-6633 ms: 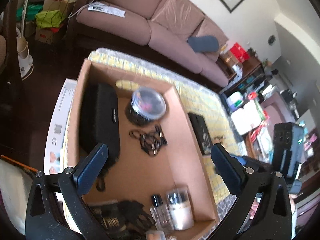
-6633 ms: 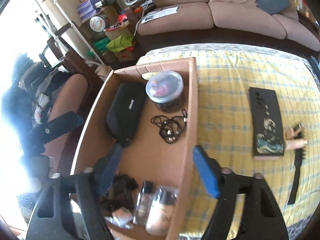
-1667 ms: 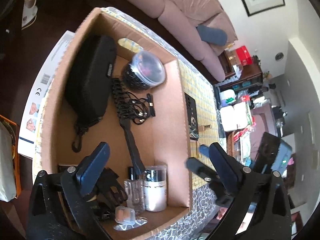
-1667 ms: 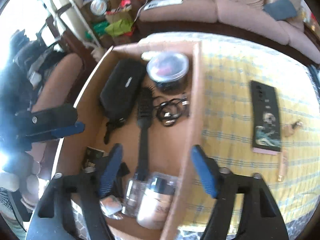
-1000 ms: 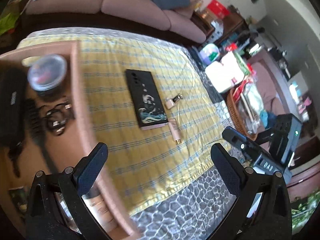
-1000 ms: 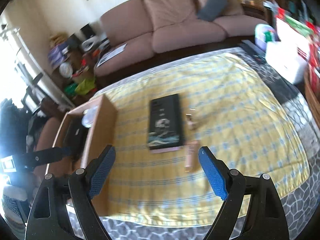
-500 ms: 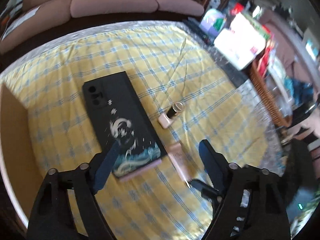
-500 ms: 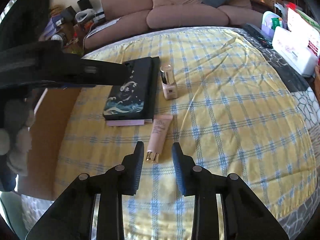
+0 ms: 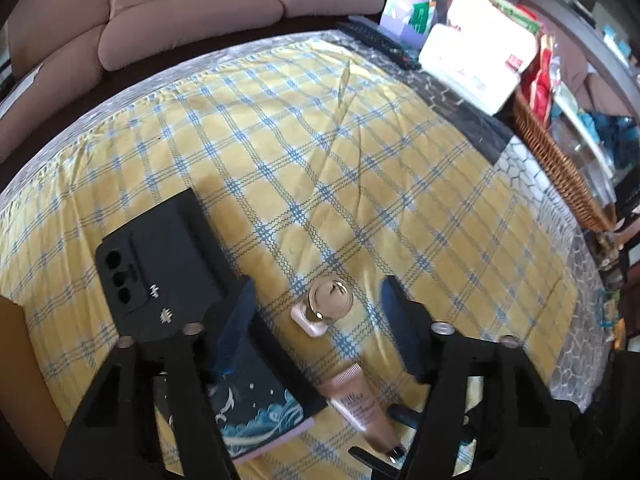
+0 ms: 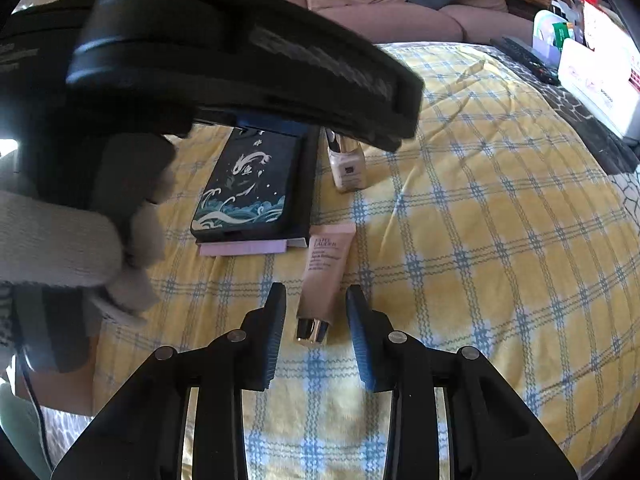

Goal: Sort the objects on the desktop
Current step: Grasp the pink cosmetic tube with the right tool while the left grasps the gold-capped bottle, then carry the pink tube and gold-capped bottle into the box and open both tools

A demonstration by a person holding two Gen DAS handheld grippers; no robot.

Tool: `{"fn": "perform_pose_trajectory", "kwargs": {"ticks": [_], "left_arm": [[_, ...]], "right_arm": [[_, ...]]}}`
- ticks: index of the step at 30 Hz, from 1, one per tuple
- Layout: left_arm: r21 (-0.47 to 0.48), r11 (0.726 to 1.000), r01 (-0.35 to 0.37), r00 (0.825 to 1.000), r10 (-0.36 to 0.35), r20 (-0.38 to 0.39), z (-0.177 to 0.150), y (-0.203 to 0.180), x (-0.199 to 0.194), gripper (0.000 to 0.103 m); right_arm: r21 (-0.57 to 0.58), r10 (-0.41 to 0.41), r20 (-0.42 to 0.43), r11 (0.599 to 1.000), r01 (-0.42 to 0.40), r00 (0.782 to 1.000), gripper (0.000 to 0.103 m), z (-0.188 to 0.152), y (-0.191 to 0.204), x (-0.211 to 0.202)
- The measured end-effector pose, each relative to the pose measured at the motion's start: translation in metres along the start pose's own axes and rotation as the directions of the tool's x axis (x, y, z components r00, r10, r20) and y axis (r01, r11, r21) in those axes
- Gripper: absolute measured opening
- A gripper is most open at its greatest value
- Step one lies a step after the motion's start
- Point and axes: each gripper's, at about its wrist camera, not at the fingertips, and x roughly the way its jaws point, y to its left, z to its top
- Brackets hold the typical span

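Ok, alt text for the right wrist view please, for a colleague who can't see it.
The open right gripper straddles the capped end of a pink cosmetic tube lying on a yellow checked tablecloth. Beyond it lie a black wave-pattern phone case and a small foundation bottle, under the looming left gripper.

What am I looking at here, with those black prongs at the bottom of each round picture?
No robot is involved: a person holds a two-finger gripping tool in each hand, and a wide-angle camera on each tool looks along its fingers. That explains the round, bent views.

The left gripper is open above a small glass foundation bottle with a gold cap, seen from above. The right gripper is also open, its blue-padded fingers on either side of a pale pink cosmetic tube lying flat. Neither holds anything.

Everything rests on a yellow tablecloth with blue checks. Beside the tube lies a black phone case printed with white waves. The big dark shape across the right view is the other tool, held by a grey-gloved hand.
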Motion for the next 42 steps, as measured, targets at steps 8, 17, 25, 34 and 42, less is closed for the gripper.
{"fn": "perform_pose_trajectory", "kwargs": {"ticks": [8, 17, 25, 34, 42], "left_arm": [[-0.018, 1.0, 0.016, 1.0, -0.016, 0.0, -0.003, 0.007, 0.005, 0.025], [-0.084, 0.991, 0.108, 0.992, -0.102, 0.069, -0.015, 0.027, -0.059, 0.025], [-0.14, 0.983, 0.123, 0.98, -0.098, 0.173, -0.066, 0.094, -0.181, 0.025], [-0.296, 0.954, 0.054, 0.987, -0.006, 0.161, -0.157, 0.191, -0.23, 0.025], [-0.406, 0.909, 0.09, 0.992, -0.044, 0.121, -0.2, 0.227, -0.192, 0.025]], "right_arm": [[0.024, 0.014, -0.009, 1.0, -0.014, 1.0, 0.018, 0.0, -0.008, -0.002], [0.097, 0.064, 0.06, 0.993, -0.069, 0.996, 0.018, 0.008, -0.013, -0.034], [0.008, 0.169, 0.152, 0.985, -0.173, 0.974, 0.018, 0.021, 0.051, -0.082], [-0.132, 0.271, 0.098, 0.957, -0.257, 0.958, 0.018, 0.034, 0.17, -0.082], [-0.207, 0.224, -0.014, 0.953, -0.222, 0.974, 0.018, 0.034, 0.241, -0.028]]}}
